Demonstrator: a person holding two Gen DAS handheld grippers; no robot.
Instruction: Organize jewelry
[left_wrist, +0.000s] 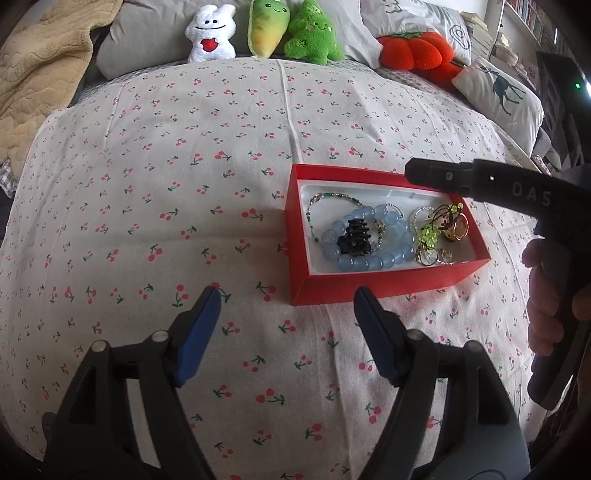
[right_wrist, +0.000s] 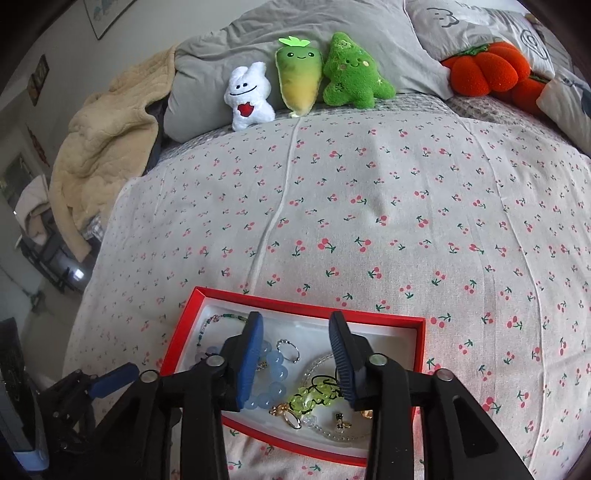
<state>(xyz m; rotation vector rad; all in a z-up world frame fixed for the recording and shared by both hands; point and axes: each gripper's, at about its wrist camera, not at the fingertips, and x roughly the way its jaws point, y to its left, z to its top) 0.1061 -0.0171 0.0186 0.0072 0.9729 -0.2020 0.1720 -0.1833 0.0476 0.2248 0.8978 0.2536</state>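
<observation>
On a bed (left_wrist: 221, 147) spread with cherry-print cloth, we see a red box (left_wrist: 369, 291) holding the jewelry: a blue bead bracelet (left_wrist: 391, 258) ringed around a black hair clip (left_wrist: 356, 238), a thin beaded necklace (left_wrist: 332, 197), a green bead charm (left_wrist: 430, 236) and gold rings (left_wrist: 458, 227).

Our left gripper (left_wrist: 288, 295) hovers over bare cloth with its jaws wide and nothing between them; the box lies just ahead and to the right of its right finger. Our right gripper (right_wrist: 295, 321) hangs over the box (right_wrist: 295, 306), its jaws parted and gripping nothing, the jewelry lying below and between them.

The left wrist view shows the whole box, the hair clip, and a hand (left_wrist: 546, 288) on the right gripper's handle. The right wrist view shows a silver ring (right_wrist: 288, 349) on the white lining, hidden in the other view, and the left gripper's blue pad at the lower left. Plush toys (right_wrist: 299, 77) line the pillows in both.
</observation>
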